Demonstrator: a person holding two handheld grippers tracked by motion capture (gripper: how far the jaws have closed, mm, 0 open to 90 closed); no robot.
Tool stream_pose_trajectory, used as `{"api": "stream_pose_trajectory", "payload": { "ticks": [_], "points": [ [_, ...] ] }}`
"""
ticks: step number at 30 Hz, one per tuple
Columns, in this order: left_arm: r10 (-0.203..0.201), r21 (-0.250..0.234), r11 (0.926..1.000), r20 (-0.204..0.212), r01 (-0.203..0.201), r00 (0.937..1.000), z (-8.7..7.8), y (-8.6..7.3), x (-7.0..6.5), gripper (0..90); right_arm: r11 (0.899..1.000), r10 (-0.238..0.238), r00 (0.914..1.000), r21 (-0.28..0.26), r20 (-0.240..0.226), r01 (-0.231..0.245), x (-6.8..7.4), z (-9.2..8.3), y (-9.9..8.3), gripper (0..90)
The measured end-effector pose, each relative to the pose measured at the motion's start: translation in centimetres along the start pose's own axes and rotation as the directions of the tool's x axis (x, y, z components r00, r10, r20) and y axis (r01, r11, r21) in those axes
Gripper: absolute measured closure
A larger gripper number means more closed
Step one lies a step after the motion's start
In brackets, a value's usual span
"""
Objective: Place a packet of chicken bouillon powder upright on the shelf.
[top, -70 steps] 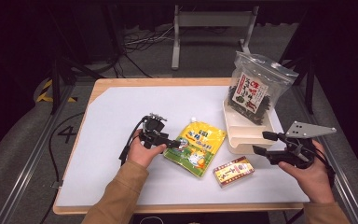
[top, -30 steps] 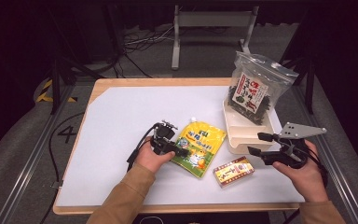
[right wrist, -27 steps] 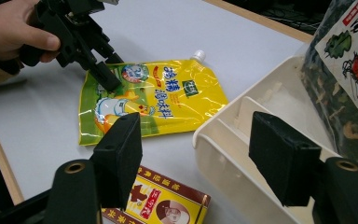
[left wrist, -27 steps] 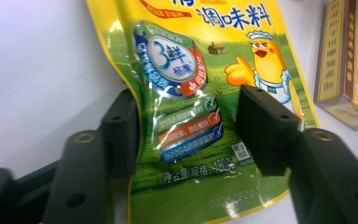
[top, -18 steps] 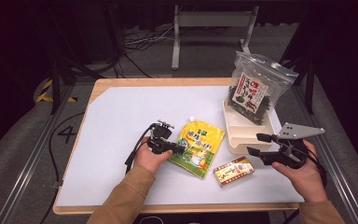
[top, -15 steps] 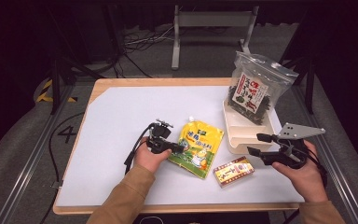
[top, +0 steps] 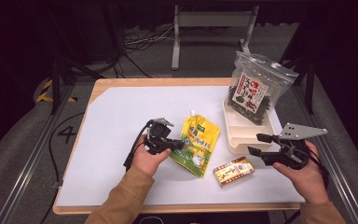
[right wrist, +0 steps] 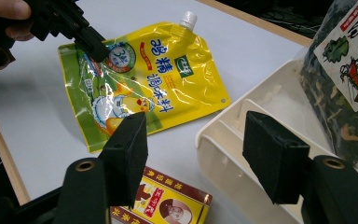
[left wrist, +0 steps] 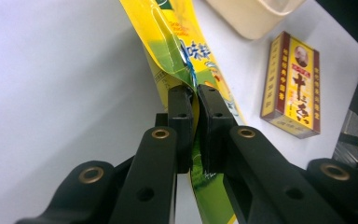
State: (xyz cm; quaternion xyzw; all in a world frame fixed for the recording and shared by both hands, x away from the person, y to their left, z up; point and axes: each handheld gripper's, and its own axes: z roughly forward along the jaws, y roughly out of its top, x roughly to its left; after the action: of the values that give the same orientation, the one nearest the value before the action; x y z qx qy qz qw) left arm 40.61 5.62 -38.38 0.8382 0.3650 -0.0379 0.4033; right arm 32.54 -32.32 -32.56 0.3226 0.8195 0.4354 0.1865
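The yellow pouch (top: 197,145) lies mostly on the white surface (top: 116,116), its left edge pinched and raised in the left tool (top: 177,145), whose jaws have just closed. Right of it, near the small box (top: 233,171) and tray (top: 242,140), the right tool (top: 255,144) gapes, closing slightly, empty

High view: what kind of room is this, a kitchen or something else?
Probably a recording studio or lab, not a kitchen: a white table on a dark floor, loose cables behind it, metal rails alongside, and a hand-held left gripper.
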Motion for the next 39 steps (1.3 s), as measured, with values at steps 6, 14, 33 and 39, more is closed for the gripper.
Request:
{"api": "stream_pose_trajectory", "payload": {
  "ticks": [6, 14, 33, 39],
  "points": [
    [0.05, -0.026, 0.9984, -0.011, -0.05, 0.9987, -1.4, 0.2, -0.6, 86.2, 1.0, 0.016, 0.9998, 0.008, -0.01, -0.016, 0.1, 0.1, 0.1, 40.0],
    [0.09, -0.07, 0.9935, 0.002, -0.09, 0.9959, -3.1, 0.3, -1.6, 86.3, 0.999, 0.04, 0.9992, 0.017, -0.008, -0.04, 0.2, 0.0, 0.2, 39.2],
    [0.174, -0.169, 0.9717, 0.044, -0.164, 0.9838, -5.7, 0.7, -4.3, 86.7, 0.991, 0.108, 0.9933, 0.081, -0.041, -0.104, 0.4, 0.5, 0.3, 35.2],
    [0.205, -0.211, 0.959, 0.059, -0.189, 0.977, -6.4, 0.7, -5.2, 86.7, 0.992, 0.111, 0.993, 0.072, -0.039, -0.108, 0.8, 1.0, 0.4, 35.4]
  ]
}}
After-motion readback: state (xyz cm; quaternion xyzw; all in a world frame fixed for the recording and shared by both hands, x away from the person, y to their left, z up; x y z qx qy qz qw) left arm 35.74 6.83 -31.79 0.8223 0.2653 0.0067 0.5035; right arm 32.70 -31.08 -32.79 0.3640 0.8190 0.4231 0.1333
